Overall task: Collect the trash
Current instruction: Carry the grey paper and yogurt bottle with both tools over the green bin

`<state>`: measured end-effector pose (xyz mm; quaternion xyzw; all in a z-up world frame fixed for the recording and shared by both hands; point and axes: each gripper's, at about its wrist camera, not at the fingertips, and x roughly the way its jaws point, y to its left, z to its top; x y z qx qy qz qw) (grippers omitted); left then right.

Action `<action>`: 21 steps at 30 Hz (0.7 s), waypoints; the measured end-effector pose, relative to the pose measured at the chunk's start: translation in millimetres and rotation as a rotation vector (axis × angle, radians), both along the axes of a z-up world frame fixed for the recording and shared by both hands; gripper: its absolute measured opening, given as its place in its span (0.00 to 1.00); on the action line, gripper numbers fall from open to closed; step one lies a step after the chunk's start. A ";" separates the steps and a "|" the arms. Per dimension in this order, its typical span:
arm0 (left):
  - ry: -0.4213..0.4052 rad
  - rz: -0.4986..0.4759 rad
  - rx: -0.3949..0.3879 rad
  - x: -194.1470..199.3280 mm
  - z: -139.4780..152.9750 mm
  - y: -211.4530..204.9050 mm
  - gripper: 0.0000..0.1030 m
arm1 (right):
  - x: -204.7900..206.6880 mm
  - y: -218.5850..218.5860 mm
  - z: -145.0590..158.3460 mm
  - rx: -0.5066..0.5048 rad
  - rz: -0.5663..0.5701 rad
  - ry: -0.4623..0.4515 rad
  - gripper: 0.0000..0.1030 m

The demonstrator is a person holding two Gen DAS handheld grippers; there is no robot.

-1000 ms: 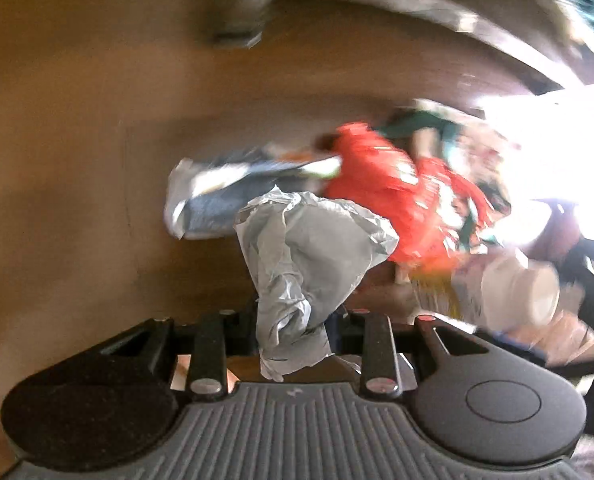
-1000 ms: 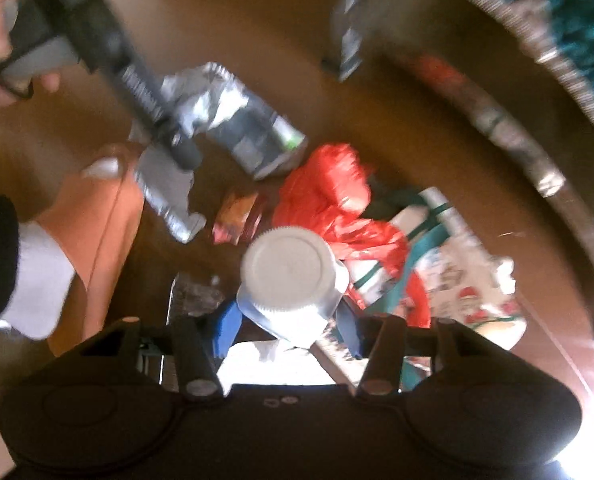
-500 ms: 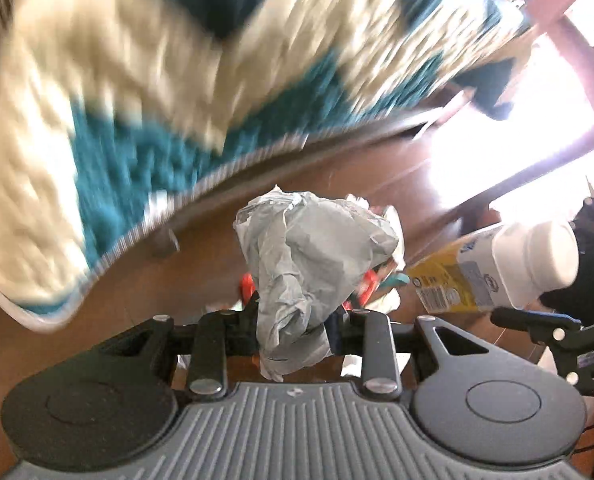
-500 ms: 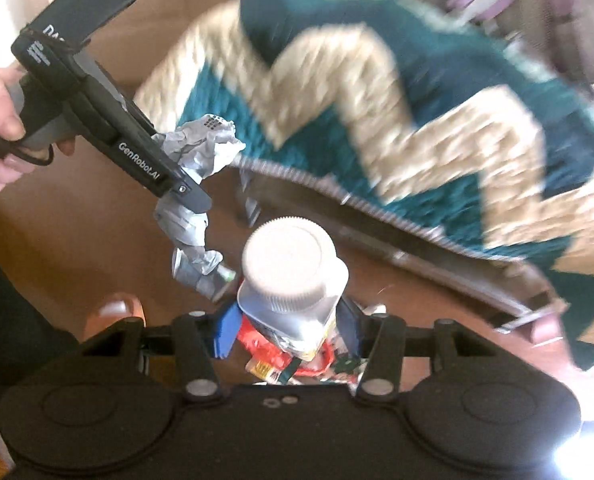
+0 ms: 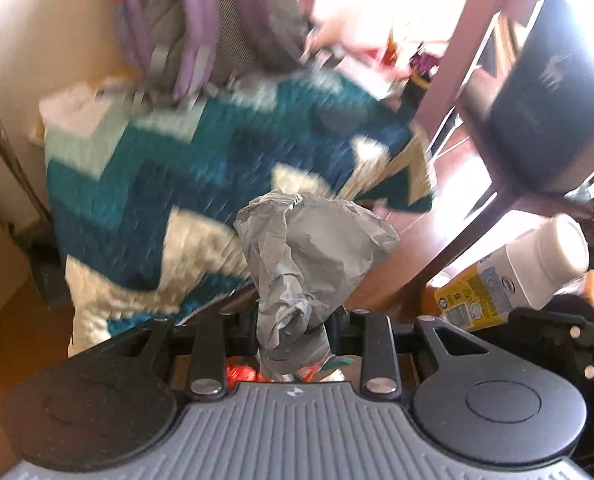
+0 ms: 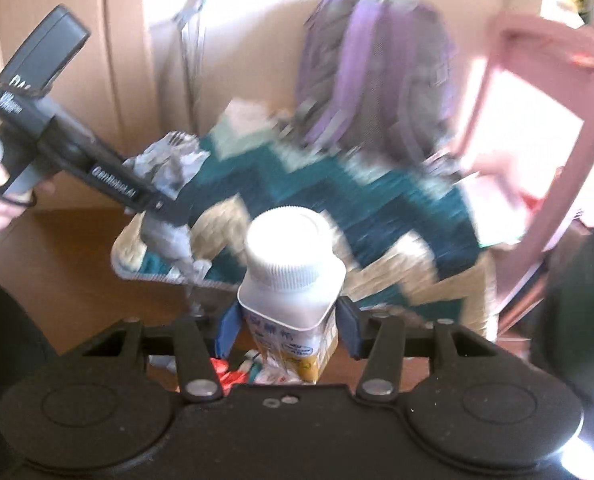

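Crumpled paper (image 5: 309, 256) and bottle (image 6: 293, 264) now lifted off the floor

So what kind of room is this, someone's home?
Most likely a lived-in home. A teal zigzag blanket lies beside a purple-strapped backpack, with a wooden chair on brown wood flooring.

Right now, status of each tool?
Left tool: closed on the crumpled paper.
Right tool: closed on the bottle.
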<state>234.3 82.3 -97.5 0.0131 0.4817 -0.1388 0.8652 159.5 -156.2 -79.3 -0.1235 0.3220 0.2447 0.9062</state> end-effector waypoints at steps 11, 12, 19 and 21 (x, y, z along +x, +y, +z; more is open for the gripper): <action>-0.175 -0.094 -0.006 -20.3 123.0 -115.3 0.29 | -25.4 -108.0 107.1 0.103 -0.141 -0.194 0.47; -0.194 -0.105 -0.010 -20.0 134.5 -127.3 0.29 | -27.6 -116.3 116.0 0.111 -0.153 -0.215 0.47; -0.283 -0.174 -0.077 -14.6 193.0 -194.6 0.29 | -28.1 -172.6 167.3 0.150 -0.256 -0.342 0.47; -0.304 -0.190 -0.085 -9.8 206.0 -212.4 0.29 | -22.6 -188.0 179.8 0.152 -0.282 -0.372 0.47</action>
